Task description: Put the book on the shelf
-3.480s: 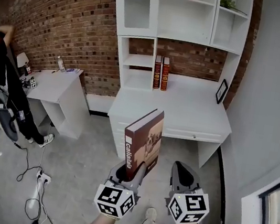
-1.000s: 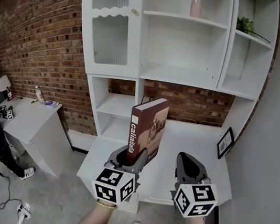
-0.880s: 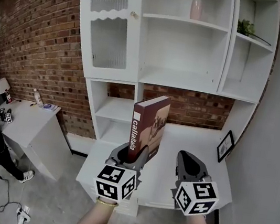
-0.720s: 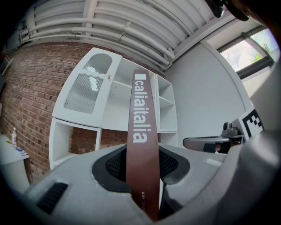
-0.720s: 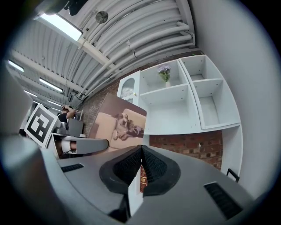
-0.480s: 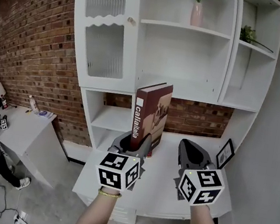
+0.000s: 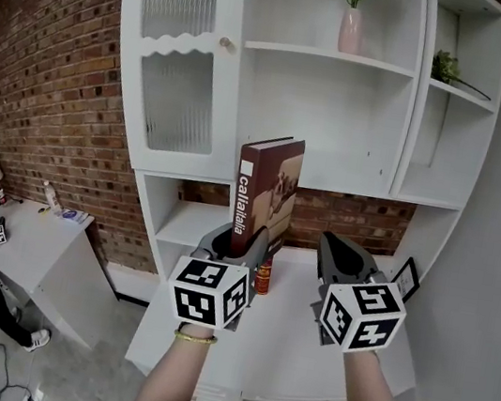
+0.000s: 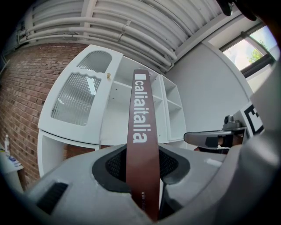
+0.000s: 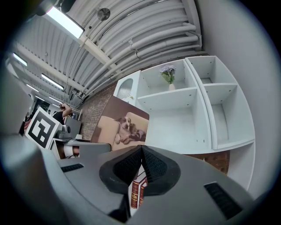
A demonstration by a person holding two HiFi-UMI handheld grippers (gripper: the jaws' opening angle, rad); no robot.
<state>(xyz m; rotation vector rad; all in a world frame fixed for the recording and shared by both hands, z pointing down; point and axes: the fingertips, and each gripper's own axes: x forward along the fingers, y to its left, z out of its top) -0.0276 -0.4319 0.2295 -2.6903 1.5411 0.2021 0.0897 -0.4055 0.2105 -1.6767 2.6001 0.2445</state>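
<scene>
Raised toward the shelf (image 7: 367, 129), the "caliaitalia" book (image 7: 266, 193) stands clamped in left claw (image 7: 239, 241), right claw (image 7: 346, 254) pressed together.

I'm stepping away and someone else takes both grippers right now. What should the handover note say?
Left gripper: shut on the book, gripped at its lower end, book upright, spine facing the holder.
Right gripper: shut, nothing in it, level with the left one.
Shelf unit: straight ahead; nothing shows in its wide middle compartment, and a vase stands on the board above.
Done: book is in hand and held up in front of the shelves.
Left: stand the book on a shelf, open the left jaws, draw back.
</scene>
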